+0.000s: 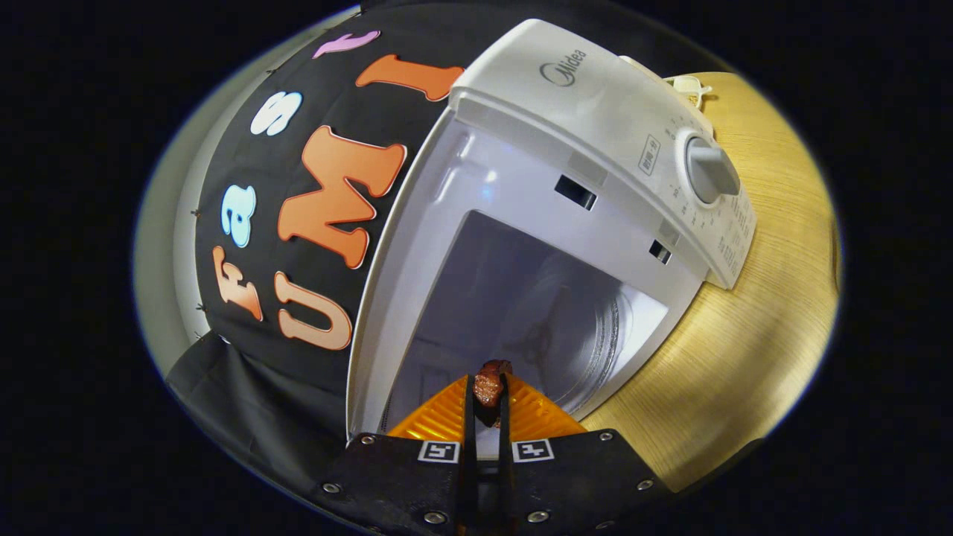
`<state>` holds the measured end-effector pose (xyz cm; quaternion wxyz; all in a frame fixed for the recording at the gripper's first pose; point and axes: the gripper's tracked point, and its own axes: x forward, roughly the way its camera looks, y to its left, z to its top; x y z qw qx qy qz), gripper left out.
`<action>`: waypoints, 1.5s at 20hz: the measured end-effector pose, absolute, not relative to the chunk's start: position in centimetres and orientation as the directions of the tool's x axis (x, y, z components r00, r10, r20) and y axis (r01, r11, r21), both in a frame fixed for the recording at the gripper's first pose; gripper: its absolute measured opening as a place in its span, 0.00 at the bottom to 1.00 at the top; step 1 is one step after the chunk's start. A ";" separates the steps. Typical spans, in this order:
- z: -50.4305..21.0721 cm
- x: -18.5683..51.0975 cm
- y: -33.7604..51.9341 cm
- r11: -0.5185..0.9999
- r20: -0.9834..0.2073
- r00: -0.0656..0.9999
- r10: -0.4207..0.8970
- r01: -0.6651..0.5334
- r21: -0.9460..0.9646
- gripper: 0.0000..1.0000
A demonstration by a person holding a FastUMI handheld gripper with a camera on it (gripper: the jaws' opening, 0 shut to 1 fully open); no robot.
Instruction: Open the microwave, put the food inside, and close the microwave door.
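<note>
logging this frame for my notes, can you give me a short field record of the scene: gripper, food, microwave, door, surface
gripper: gripper shut on a small reddish-brown piece of food, both fingers pressing its sides
food position: between the fingertips, just in front of the open cavity
microwave: white microwave with its cavity open, glass turntable inside
door: open; the door panel itself cannot be made out
controls: round dial on the control panel
surface: light wooden table

One microwave [566,223] stands open on one wooden bench [752,327], with one round dial [711,171] on its panel. One gripper [488,394], two fingers [469,417], pinching one brown piece of food [490,385].
</note>
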<state>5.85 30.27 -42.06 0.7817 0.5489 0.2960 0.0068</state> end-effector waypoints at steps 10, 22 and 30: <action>-46.2 8.5 32.9 0.517 -0.523 0.813 0.255 0.342 0.785 0.17; -45.1 4.0 29.6 0.764 -0.630 0.716 0.300 0.215 0.608 0.90; -38.8 -4.6 26.0 0.849 -0.608 0.734 0.302 0.084 0.522 0.95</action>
